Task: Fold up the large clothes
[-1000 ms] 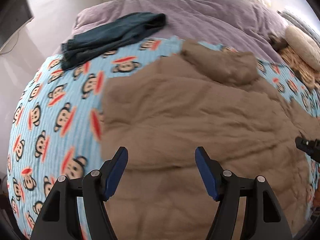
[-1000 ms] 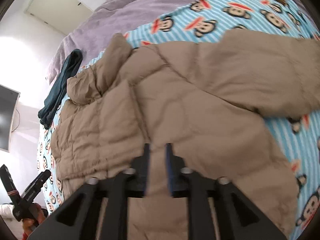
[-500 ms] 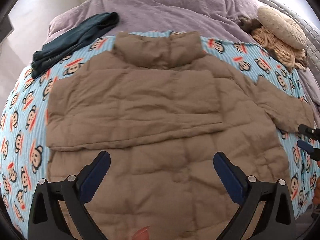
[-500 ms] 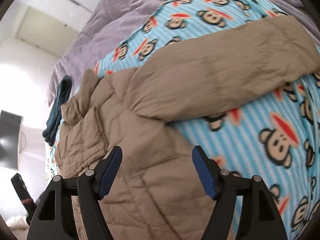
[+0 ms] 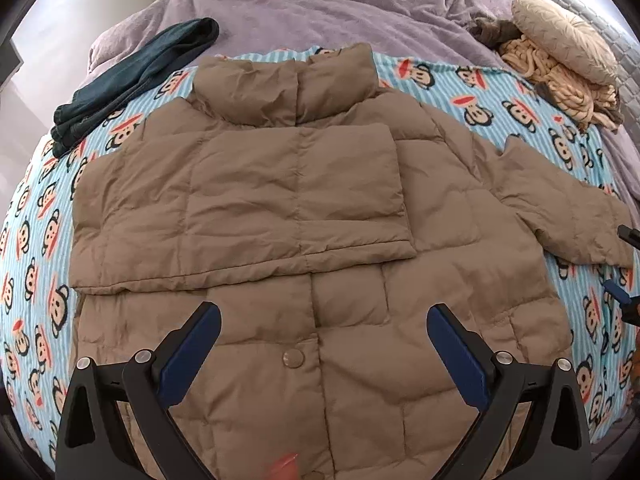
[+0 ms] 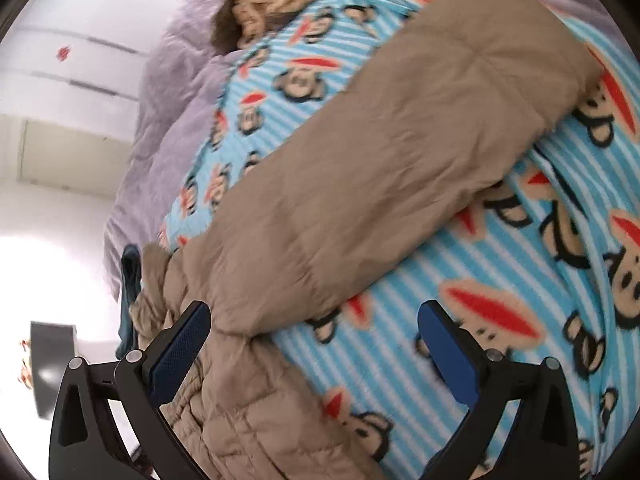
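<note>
Jacket (image 5: 320, 208): a tan quilted puffer spread front-up on the monkey-print blanket (image 5: 36, 248) of a bed, collar toward the purple duvet (image 5: 340, 8). One sleeve (image 5: 248, 200) is already folded across the chest; the other sleeve (image 6: 400, 160) lies outstretched on the blanket. The step in hand, as judged, is folding this second sleeve inward. To do it well, take the sleeve near its cuff, where the padding is thinnest, lift only enough to clear the body, and lay it level across the first so the edges align; puffy fill tends to spring back, so press the fold flat before letting go. The left tongs (image 5: 320, 344) hang above the lower front, near a snap button (image 5: 293, 358), jaws wide apart and empty. The right tongs (image 6: 316, 340), having just been opening, stand wide apart with nothing between them, over the blanket just beside the sleeve's lower edge and the jacket's side.
</note>
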Demonstrator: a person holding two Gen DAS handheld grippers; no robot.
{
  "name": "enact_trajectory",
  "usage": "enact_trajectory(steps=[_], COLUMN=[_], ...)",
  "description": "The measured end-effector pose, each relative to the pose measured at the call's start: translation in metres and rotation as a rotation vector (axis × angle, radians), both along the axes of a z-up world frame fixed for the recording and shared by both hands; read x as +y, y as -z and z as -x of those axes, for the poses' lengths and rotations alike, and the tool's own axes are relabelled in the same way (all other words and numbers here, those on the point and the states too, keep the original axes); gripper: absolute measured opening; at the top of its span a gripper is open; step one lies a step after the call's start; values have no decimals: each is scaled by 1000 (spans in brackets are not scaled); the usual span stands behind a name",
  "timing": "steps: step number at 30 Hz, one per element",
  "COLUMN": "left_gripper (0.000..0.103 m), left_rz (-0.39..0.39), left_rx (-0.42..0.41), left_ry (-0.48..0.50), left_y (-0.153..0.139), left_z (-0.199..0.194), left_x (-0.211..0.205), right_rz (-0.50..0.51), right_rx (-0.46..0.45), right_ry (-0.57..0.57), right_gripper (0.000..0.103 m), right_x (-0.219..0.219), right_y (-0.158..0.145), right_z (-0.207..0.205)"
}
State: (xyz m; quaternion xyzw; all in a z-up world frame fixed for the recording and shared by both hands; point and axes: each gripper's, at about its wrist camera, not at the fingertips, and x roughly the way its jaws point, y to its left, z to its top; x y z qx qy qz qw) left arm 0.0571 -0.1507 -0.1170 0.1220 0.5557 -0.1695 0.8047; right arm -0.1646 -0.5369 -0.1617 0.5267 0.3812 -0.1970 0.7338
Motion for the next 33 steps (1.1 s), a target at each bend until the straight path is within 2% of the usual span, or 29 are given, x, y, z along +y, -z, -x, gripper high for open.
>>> enact_trajectory(steps=[5,10,15,20,23,25,27,28,29,33], left_gripper=[103,103,103,103,103,103,103,103,103,103], left_rz=[-15,2,-4,11,18,24,31,35,37,43], left_rx=[13,52,38,40,28,16,10,9,6,-17], left_ry=[-15,-10,-18,-27,-25,-24,-28,-32,-35,-57], left_y=[8,17,17,17,13,10,7,6,5,-3], left_z=[-3,-6,-6,-10,-12,-14,-16,-18,-19,-27], left_x=[-8,-14,-21,-24,-26,-25,-22,-20,-18,-4], right_rz=[-55,-111,-186,-190,-214,-223,-228,-234,-243,-188], right_rx=[30,-11,-109,-233,-264,-267,-268,-278,-294,-322], right_ry=[75,191,290,337,340,326,304,289,270,209], right_gripper=[103,103,103,103,101,86,41,29,12,9], right_x=[-43,-78,-99,-112,-116,-117,-116,-115,-114,-105], right_y=[25,47,66,58,52,48,44,44,43,20], right_z=[8,20,23,13,4,-2,-7,-8,-12,-20])
